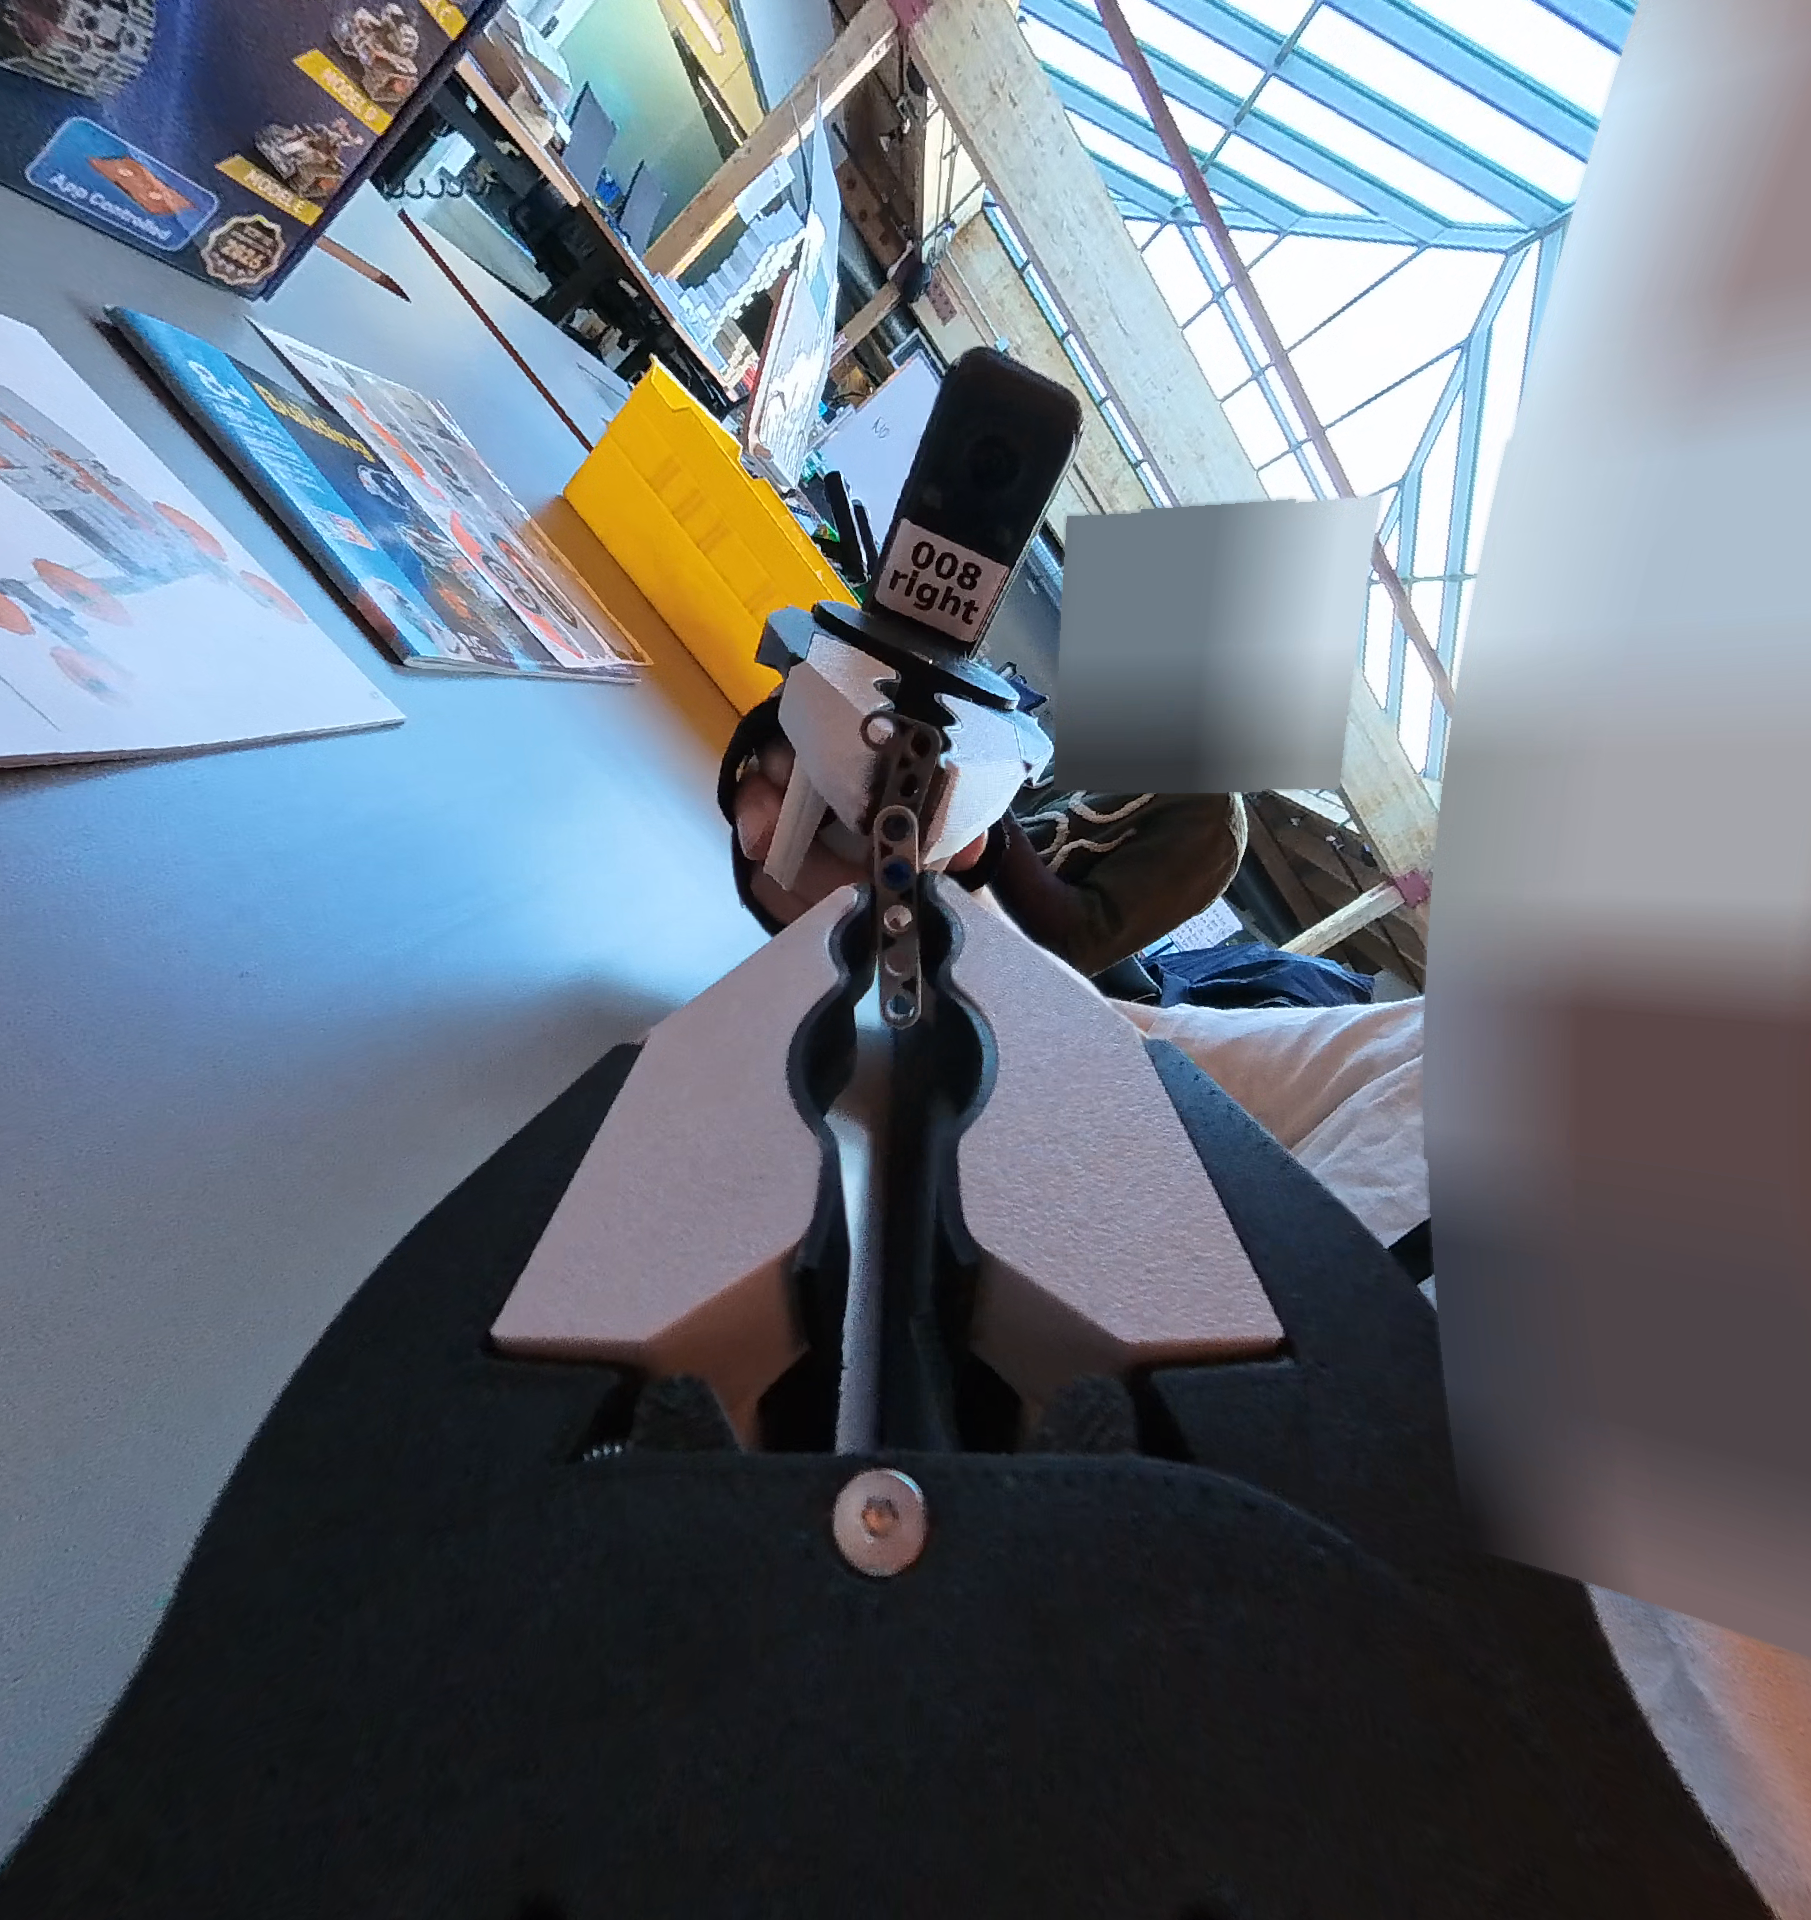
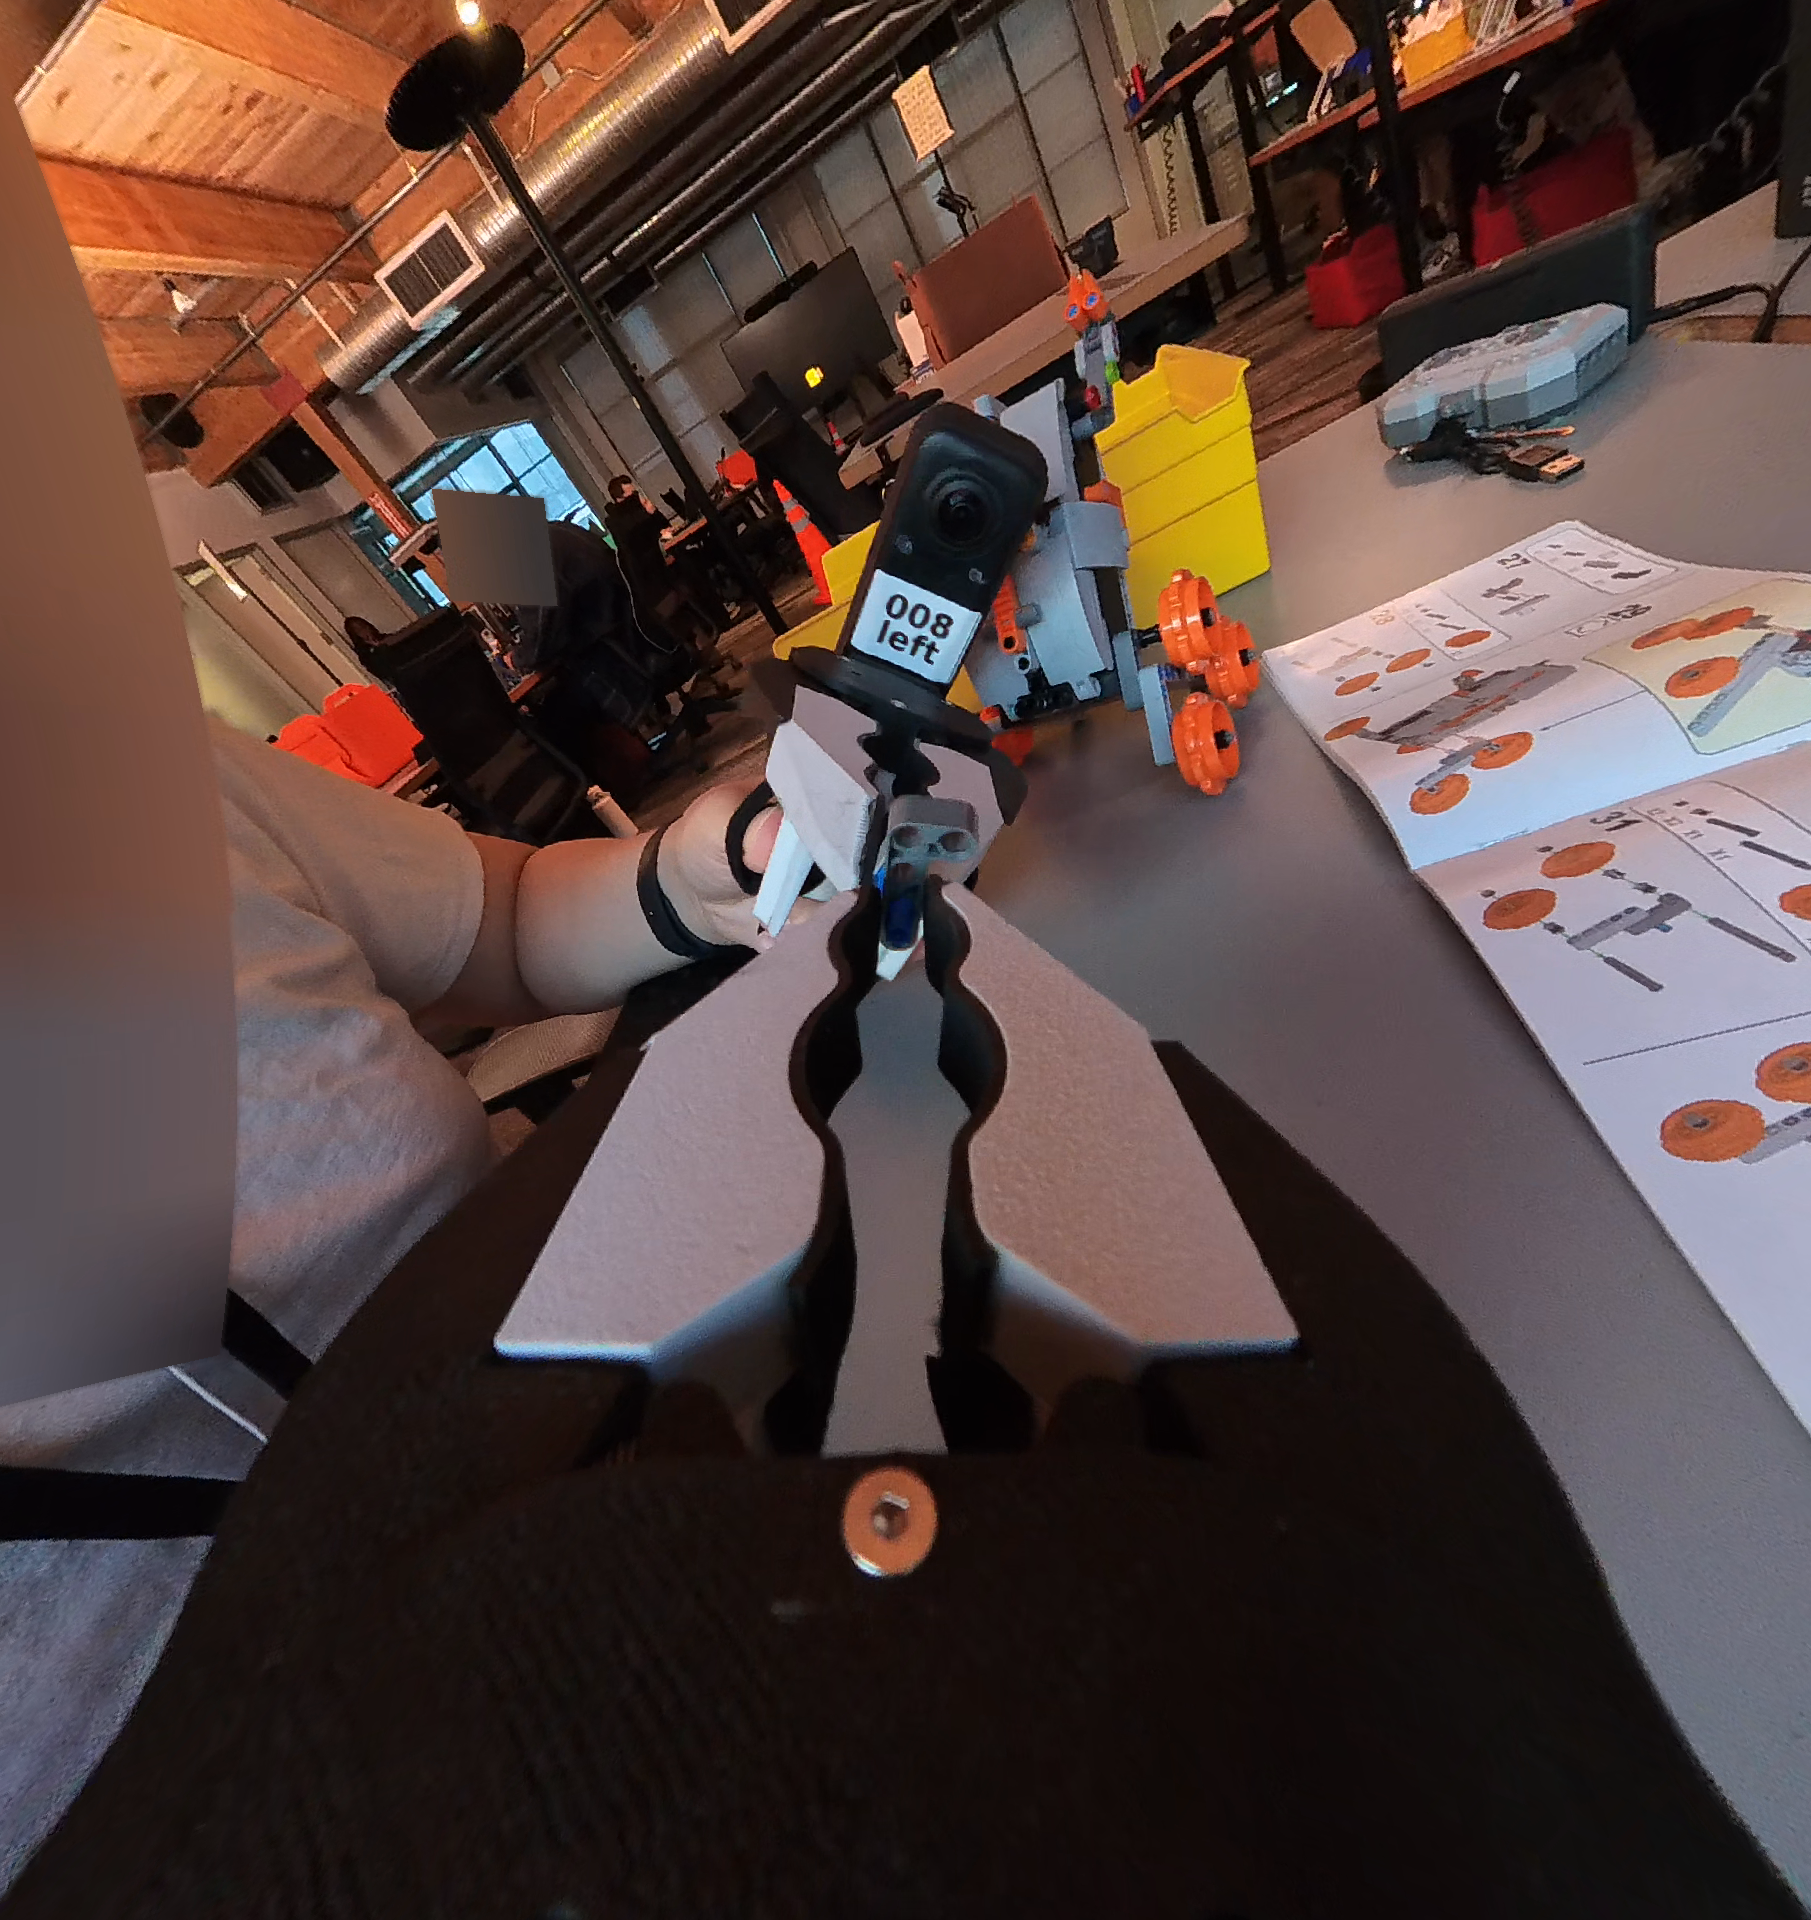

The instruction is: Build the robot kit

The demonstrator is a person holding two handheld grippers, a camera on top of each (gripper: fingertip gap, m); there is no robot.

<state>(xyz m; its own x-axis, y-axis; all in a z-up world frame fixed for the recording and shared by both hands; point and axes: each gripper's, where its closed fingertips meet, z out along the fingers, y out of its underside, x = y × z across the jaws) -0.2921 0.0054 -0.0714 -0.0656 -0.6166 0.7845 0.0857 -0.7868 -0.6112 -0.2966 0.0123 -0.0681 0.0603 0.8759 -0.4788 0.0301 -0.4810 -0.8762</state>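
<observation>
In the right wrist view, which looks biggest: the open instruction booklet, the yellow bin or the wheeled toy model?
1. Instruction booklet, though it lies nearest the camera.
2. and 3. Toy model and yellow bin look alike; the other claw's camera partly hides the model.

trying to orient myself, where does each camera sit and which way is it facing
Left wrist view: sits on the left gripper, facing the right gripper and a hand, with the table left and skylights behind.
Right wrist view: sits on the right gripper, facing the left gripper, a forearm, and the wheeled model.
Shared: the grey beam between both grippers, the yellow bin, the open booklet.
</observation>
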